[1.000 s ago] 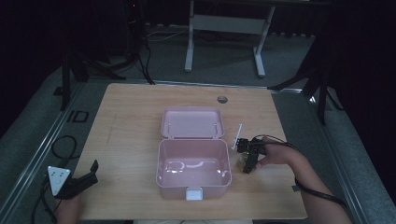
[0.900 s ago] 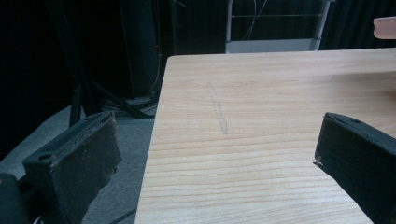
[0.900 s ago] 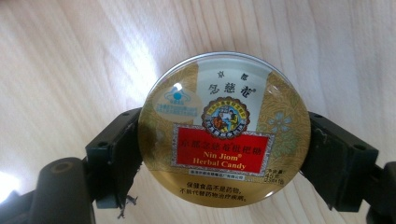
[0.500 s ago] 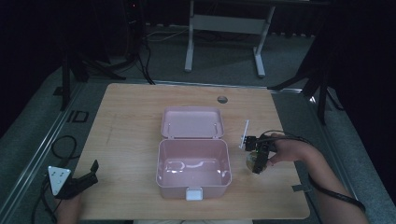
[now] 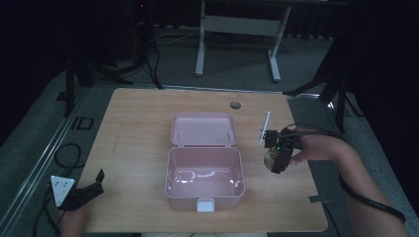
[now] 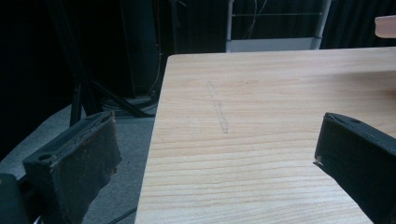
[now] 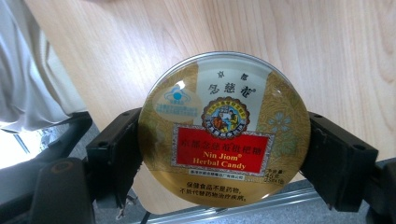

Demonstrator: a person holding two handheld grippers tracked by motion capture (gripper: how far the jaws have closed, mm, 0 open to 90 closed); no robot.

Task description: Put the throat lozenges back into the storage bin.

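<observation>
1. The right tool [image 7: 224, 154] pinches a round gold herbal-candy tin [image 7: 224, 130] by its rim, right of the open pink plastic box [image 5: 205, 173] — smooth metal could slip sideways.
2. The left tool [image 5: 86, 192], lower left, sits spread and empty on the wooden surface [image 5: 138, 128].

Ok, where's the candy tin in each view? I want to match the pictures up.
High view: candy tin right of the pink box, in the right tool.
Left gripper view: no tin; open jaws over bare table.
Right gripper view: tin centre frame, clamped between both jaws.
Shared landmark: the wooden table.
</observation>
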